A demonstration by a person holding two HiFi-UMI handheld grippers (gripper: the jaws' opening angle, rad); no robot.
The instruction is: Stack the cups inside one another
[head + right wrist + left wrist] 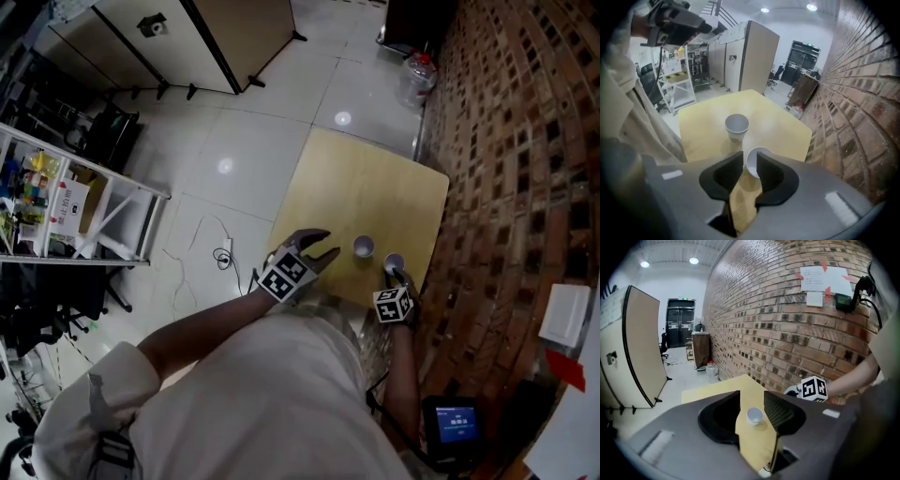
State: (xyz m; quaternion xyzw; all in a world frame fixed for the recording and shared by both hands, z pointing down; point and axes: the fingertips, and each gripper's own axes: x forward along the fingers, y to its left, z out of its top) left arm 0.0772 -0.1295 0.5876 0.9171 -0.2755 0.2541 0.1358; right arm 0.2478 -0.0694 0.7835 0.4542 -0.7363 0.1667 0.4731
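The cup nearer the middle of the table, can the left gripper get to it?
Probably yes. The left gripper is open and points straight at that cup, with only bare table between them.

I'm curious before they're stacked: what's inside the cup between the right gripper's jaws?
Nothing shows inside the cup, only white wall; a jaw of the right gripper covers part.

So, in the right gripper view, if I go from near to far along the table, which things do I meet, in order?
right gripper → white cup between its jaws → second white cup standing alone → far corner of the table → beige partition → dark doors
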